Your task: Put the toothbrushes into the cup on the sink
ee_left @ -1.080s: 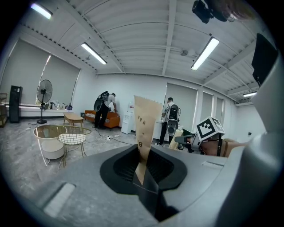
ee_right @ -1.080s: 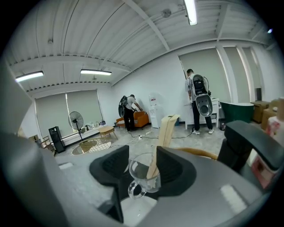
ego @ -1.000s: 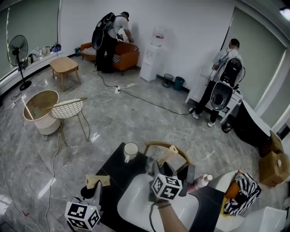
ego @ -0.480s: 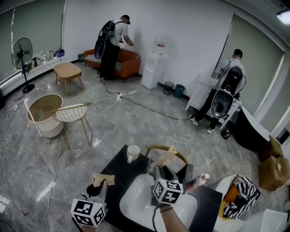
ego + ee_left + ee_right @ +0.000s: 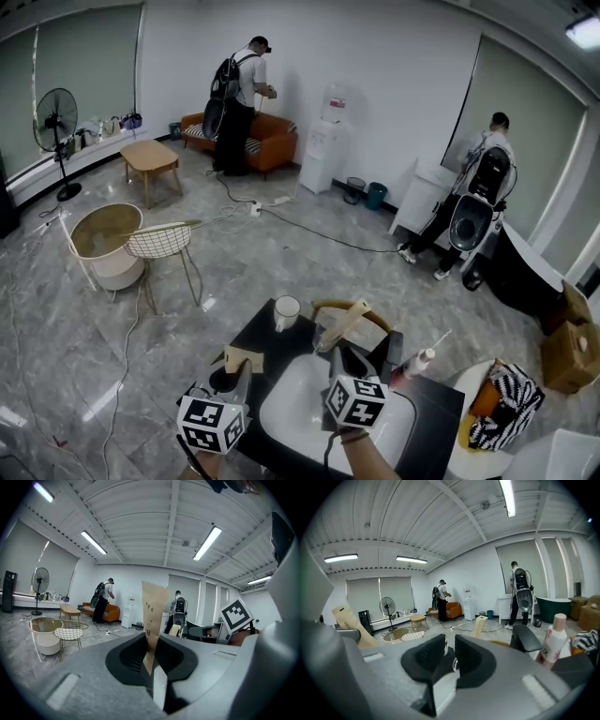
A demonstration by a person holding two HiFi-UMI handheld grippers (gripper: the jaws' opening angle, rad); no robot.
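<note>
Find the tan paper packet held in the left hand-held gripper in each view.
Head view: tan paper packet low, left of centre.
Left gripper view: packet at centre, upright between the jaws.
Right gripper view: packet at far left edge.
Shared landmark: the standing fan.

The right tongs (image 5: pixel 450 654) are seen from behind. Their two dark jaws have just been closing and are now a little apart, with nothing pressed between them. Through the gap a white cup (image 5: pixel 445 645) is seen farther off, and part of the white sink (image 5: pixel 443 693) is seen below it. A tan packet (image 5: pixel 347 617) is seen tilted at the far left. A second packet (image 5: pixel 478 626) is seen past the jaws. A black tap (image 5: pixel 528 643) and a bottle (image 5: pixel 552 641) are seen at the right. Far back, a fan (image 5: pixel 386 606), an orange sofa (image 5: pixel 451 610) and two people (image 5: pixel 440 599) are seen.
</note>
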